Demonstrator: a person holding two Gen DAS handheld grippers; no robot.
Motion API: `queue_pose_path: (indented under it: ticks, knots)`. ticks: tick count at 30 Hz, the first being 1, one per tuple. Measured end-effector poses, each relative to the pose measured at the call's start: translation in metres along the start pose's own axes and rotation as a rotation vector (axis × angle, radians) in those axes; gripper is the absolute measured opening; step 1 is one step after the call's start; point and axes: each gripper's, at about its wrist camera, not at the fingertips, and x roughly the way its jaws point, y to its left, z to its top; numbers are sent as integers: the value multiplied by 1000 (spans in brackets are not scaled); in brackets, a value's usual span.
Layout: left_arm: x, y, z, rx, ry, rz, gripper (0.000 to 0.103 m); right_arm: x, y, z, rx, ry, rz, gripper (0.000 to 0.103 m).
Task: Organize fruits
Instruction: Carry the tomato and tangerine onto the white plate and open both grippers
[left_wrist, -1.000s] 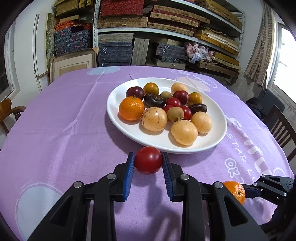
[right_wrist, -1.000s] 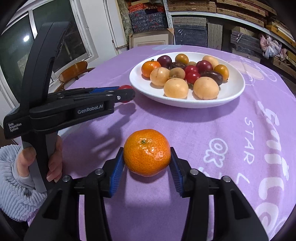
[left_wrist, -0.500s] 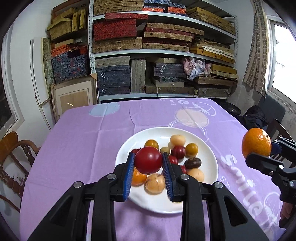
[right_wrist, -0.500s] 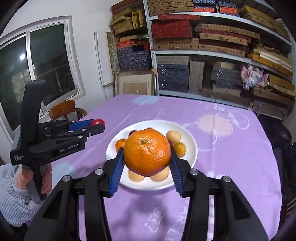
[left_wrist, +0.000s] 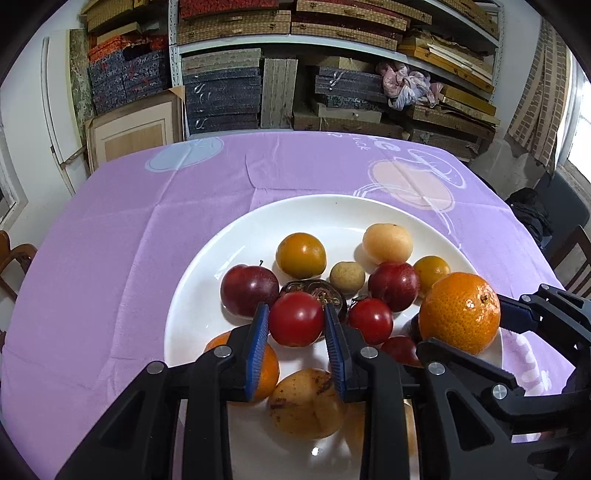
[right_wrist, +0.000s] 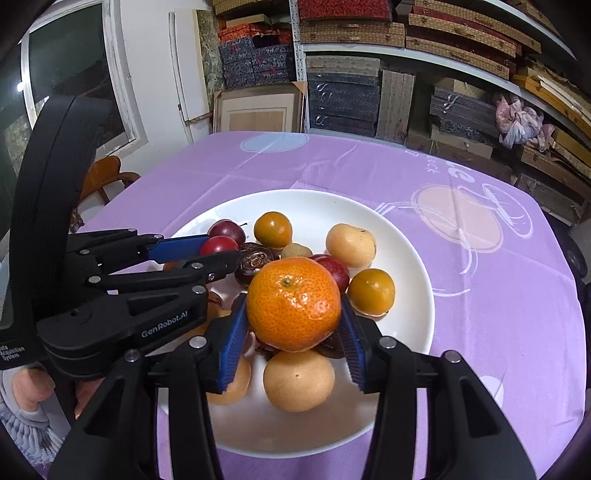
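Right now your left gripper (left_wrist: 296, 325) has its blue fingers (left_wrist: 257, 345) clamped on a small red tomato (left_wrist: 296, 324), held above the near-left part of the white plate (left_wrist: 192, 295). Your right gripper (right_wrist: 293, 325) has its fingers (right_wrist: 232, 343) pressed against both sides of an orange tangerine (right_wrist: 293, 303), held over the middle of the same plate; from the left wrist view that tangerine (left_wrist: 460, 312) hangs at the plate's right side. Both grippers sit close together above the fruit, the left one just to the left of the right one. On the plate lie a dark red plum (left_wrist: 249, 290), a yellow-orange round fruit (left_wrist: 301, 254), a pale peach-coloured fruit (left_wrist: 387, 243), a small tan fruit (left_wrist: 347, 277), another red plum (left_wrist: 393, 286), a second tomato (left_wrist: 370, 320) and a brownish-yellow pear-like fruit (left_wrist: 306, 402) near the front edge. The plate stands on the desk's purple cloth (left_wrist: 110, 258). Your left hand (right_wrist: 26, 384), in a pale knitted sleeve, grips the handle at the lower left of the right wrist view.
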Motion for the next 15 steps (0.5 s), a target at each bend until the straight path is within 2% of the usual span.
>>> queue_pose_path:
  ticks: [4, 6, 7, 8, 9, 10, 13, 14, 15]
  knots:
    - [2, 2, -1, 12, -18, 25, 33, 12, -2, -1, -7, 22, 1, 47]
    - [0, 4, 0, 8, -26, 32, 41, 13, -2, -1, -14, 15, -4, 47]
    - [-2, 4, 0, 2, -31, 34, 47, 12, -2, -1, -18, 12, -6, 47]
    - [-5, 5, 0, -5, -38, 32, 58, 10, -1, 0, -22, 12, -5, 51]
    - [-9, 6, 0, -10, -47, 37, 63, 6, -1, 0, -26, 4, -11, 55]
    - [-15, 6, 1, -13, -62, 48, 68, 0, -1, 2, -32, -6, -18, 56]
    - [-45, 5, 1, -8, -108, 61, 69, -34, 1, 9, -33, -61, -17, 56]
    - [-56, 4, 1, -7, -122, 66, 70, -50, 2, 12, -30, -90, -16, 60]
    - [-71, 3, 1, -4, -143, 68, 73, -71, 4, 13, -27, -127, -17, 69]
